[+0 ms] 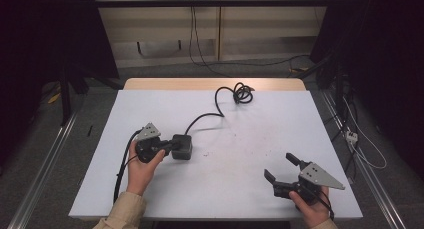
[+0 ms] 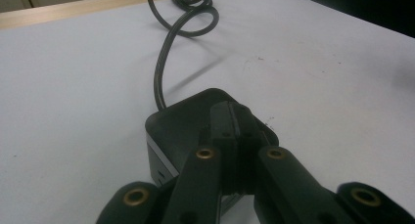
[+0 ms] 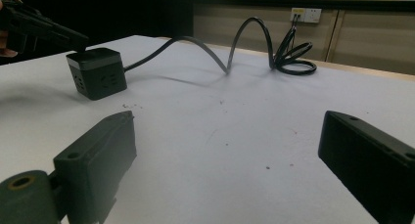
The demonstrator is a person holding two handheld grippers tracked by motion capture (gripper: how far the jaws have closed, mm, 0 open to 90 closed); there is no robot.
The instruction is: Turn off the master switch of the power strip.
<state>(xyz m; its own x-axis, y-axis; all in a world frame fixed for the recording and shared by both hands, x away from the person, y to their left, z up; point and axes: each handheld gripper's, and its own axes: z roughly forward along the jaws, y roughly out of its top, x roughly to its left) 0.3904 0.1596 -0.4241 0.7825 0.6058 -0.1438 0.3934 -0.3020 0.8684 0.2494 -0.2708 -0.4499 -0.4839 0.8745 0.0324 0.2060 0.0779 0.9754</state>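
While the left gripper presses on the black cube, the scene reads as follows.

Cube socket: the black cube power socket [image 1: 182, 146] sits left of centre in the high view, flat on the white table [image 1: 240, 189].
Cord: its black cable [image 1: 220, 101] runs toward the upper middle of the frame and ends in a loose coil near the far edge.
Left gripper: the left gripper [image 2: 234, 123] has its jaws closed together, tips resting on the cube's top; whether they pinch any part of it cannot be told.
Right gripper: the right gripper [image 1: 281, 168], lower right of the high view, has its jaws spread wide and holds nothing, well apart from the cube.
Progress: judged early; the cube is contacted, not lifted, and the cord looks untidied.
Containers: no box, tray or bin is on the table.
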